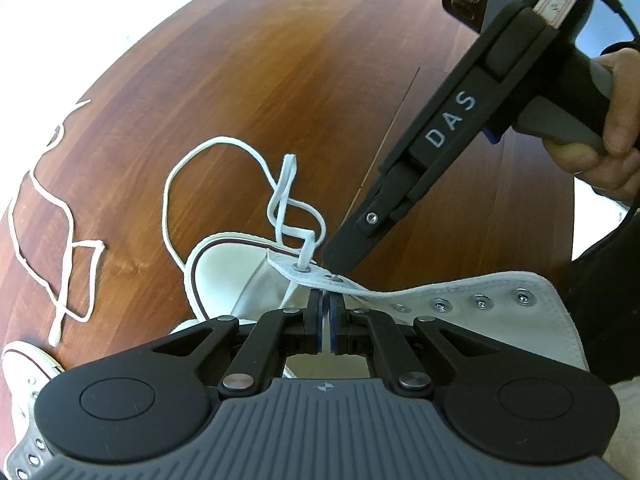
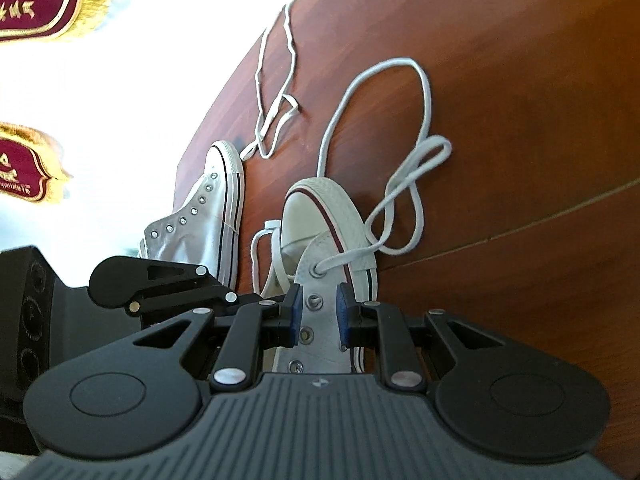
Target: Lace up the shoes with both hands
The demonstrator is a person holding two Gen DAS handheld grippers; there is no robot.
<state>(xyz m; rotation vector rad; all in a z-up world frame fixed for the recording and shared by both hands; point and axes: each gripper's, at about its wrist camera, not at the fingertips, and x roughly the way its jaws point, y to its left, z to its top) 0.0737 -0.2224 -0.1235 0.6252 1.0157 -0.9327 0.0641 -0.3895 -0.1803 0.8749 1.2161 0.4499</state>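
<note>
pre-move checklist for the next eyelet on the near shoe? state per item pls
1. Left gripper clamped on the eyelet flap: ok.
2. Lace through the first eyelet: ok.
3. Right gripper straddling the flap, pads not pressing: ok.
4. Second eyelet unlaced and clear: ok.
5. Free lace tip located: cannot tell.
6. Loose lace slack free of knots: not ok, looped.

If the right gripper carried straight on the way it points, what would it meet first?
Probably the eyelet strip of the white shoe, which already lies between the right gripper fingers; the jaws look open around it, though depth is unclear.
</note>
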